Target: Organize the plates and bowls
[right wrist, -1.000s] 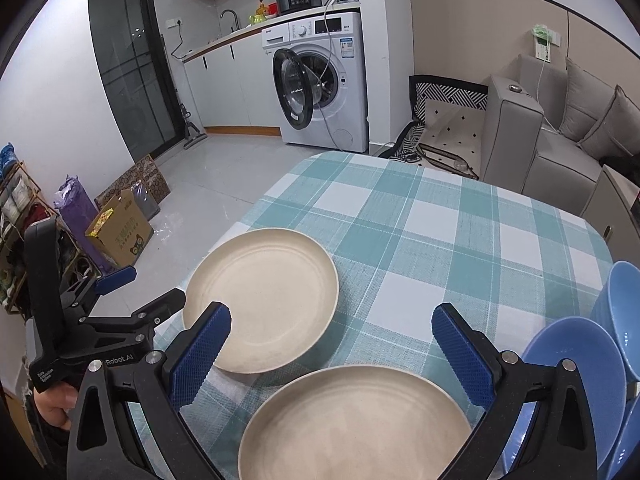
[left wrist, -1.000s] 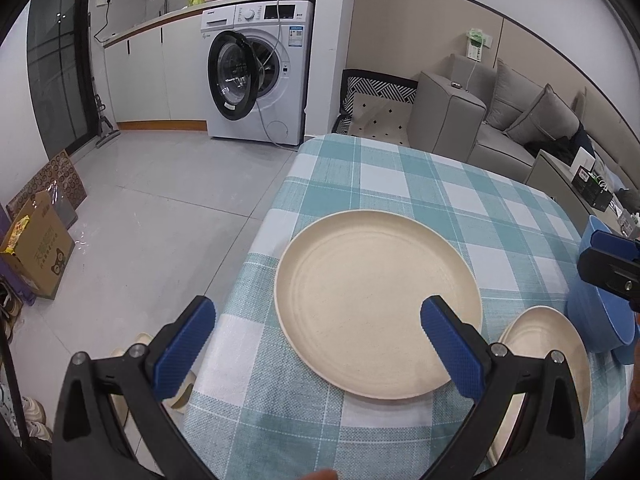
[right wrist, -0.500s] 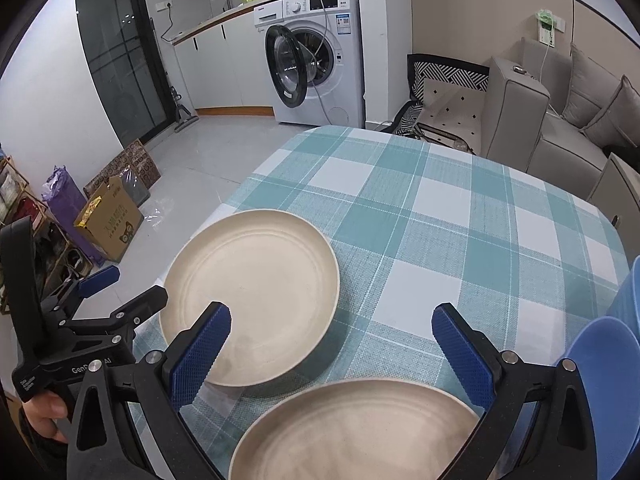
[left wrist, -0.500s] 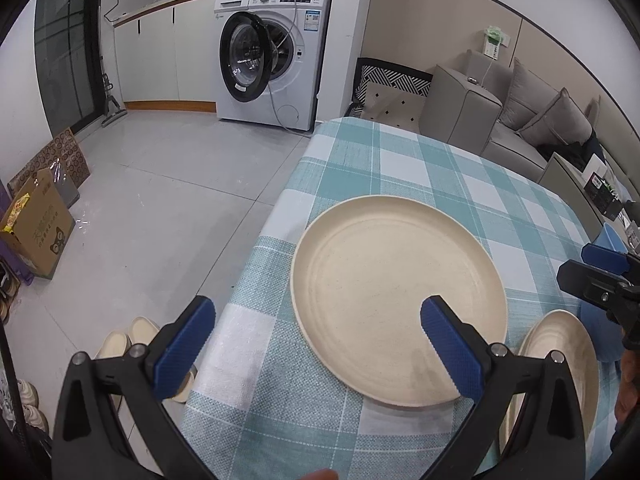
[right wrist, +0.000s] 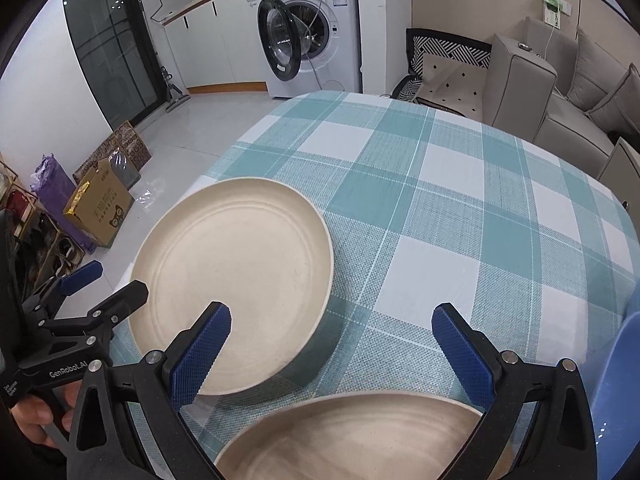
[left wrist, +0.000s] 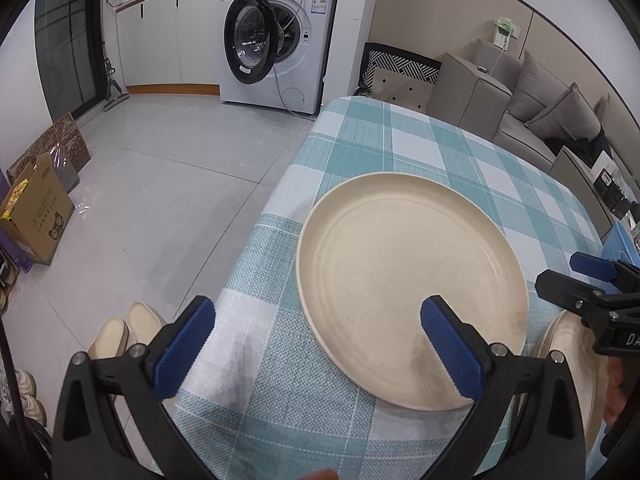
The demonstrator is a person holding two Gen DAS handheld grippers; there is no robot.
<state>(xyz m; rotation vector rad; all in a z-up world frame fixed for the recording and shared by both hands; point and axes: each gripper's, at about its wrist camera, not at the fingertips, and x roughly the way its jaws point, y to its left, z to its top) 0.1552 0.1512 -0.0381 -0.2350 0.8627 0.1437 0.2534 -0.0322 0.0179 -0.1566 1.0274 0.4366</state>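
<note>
Both tongs (left wrist: pixel 316 340) (right wrist: pixel 330 344) gape above two cream plates (left wrist: pixel 408 280) (right wrist: pixel 352 440).

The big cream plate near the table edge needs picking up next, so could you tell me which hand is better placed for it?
Left, probably. The left tongs are open with one finger already over the big plate rim. The right tongs hover open above the other plate, nearer the blue bowl.

near plate (right wrist: pixel 360 440) cut by bottom edge, blue bowl (right wrist: pixel 618 400) cropped at right edge
</note>
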